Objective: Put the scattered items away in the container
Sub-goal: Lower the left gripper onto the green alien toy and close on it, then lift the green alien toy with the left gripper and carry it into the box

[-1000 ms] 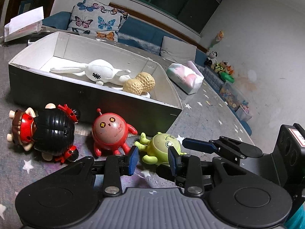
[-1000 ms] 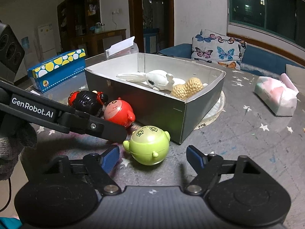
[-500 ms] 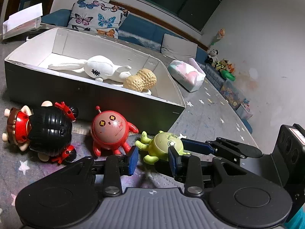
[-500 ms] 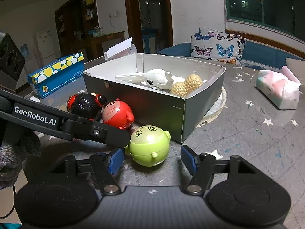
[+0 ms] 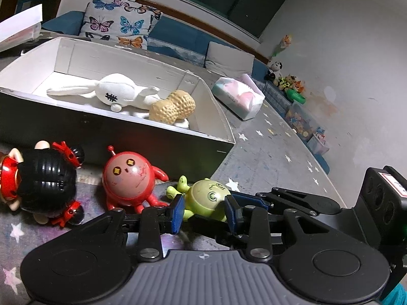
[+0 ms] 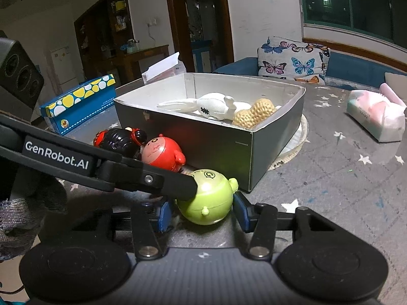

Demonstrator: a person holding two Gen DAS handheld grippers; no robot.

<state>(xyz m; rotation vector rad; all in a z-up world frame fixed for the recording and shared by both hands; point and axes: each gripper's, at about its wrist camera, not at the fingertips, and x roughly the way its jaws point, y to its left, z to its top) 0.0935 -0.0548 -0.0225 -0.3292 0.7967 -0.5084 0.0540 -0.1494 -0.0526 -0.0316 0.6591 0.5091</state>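
A green round toy (image 5: 207, 198) (image 6: 207, 199) lies on the table in front of the grey box (image 5: 106, 137) (image 6: 221, 142). My right gripper (image 6: 202, 216) has closed in around it, pads at or near its sides. My left gripper (image 5: 204, 212) is open, its fingers also either side of the green toy, one finger crossing the right wrist view. A red round toy (image 5: 129, 176) (image 6: 161, 153) and a black-haired doll (image 5: 42, 181) (image 6: 119, 138) lie beside the box. A white rabbit (image 5: 112, 94) (image 6: 203, 105) and a peanut (image 5: 173, 108) (image 6: 254, 113) lie inside.
A tissue pack (image 5: 237, 96) (image 6: 375, 115) lies right of the box. A blue spotted box (image 6: 78, 104) stands to the left. A white carton (image 6: 162, 70) is behind the box. Sofa with a butterfly cushion (image 5: 119, 28) at the back.
Both grippers have moved in on the green toy. The right gripper's fingers have narrowed from wide open to the toy's sides. The left gripper's opening is unchanged.
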